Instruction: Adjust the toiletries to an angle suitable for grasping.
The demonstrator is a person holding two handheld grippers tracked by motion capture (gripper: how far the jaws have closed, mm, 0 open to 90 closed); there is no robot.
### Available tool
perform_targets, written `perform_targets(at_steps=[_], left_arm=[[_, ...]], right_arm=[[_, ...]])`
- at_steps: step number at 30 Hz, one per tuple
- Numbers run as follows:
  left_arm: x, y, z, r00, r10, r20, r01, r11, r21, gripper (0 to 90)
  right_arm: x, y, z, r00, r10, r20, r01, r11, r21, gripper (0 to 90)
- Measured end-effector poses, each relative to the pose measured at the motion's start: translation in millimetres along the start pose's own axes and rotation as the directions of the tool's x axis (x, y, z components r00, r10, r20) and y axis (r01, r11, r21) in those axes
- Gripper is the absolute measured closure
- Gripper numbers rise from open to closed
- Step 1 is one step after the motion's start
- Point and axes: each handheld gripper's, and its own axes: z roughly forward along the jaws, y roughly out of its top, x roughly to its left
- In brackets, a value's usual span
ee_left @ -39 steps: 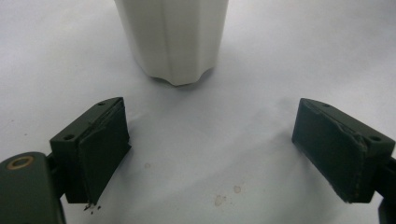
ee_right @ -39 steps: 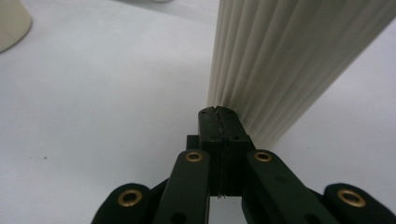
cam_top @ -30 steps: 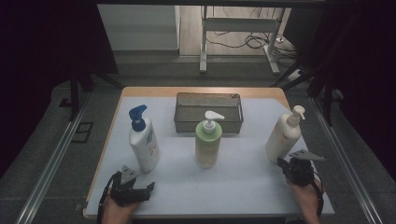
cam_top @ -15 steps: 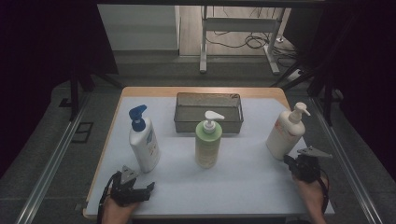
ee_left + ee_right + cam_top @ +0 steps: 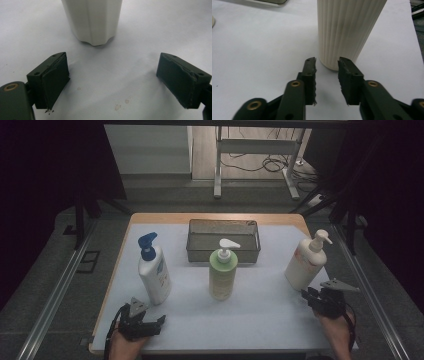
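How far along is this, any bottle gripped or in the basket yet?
Done: nothing; the wire basket looks empty and all three bottles stand on the table. In hand: the right gripper sits just short of the cream ribbed bottle, its jaws having just been opening, nothing between them. Left gripper waits open before the blue-pump bottle. Left: every grasp, presumably.

floor: grey carpet (image 5: 55,285) | beyond table: metal frame legs (image 5: 220,165), cables (image 5: 265,165) | surroundings: dark
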Motion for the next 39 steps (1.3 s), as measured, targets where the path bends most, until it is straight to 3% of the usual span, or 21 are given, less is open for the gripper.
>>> perform_targets(at_steps=[18, 27, 39], left_arm=[[-0.1, 0.4, 0.2, 1.0000, -0.003, -0.001, 0.003, 1.0000, 0.001, 10.6], [0.0, 0.4, 0.2, 1.0000, -0.003, -0.001, 0.003, 1.0000, 0.001, 10.6], [0.0, 0.5, 0.2, 1.0000, -0.003, -0.001, 0.003, 1.0000, 0.002, 10.6]], right_arm=[[-4.8, 14.5, -23.9, 1.0000, -0.002, 0.007, 0.002, 1.000, -0.011, 29.9], [-4.5, 30.8, -25.0, 0.9999, -0.013, -0.009, 0.013, 1.000, -0.020, 21.5], [-7.1, 48.9, -19.6, 0.9999, 0.008, -0.014, -0.009, 0.999, -0.037, 19.5]])
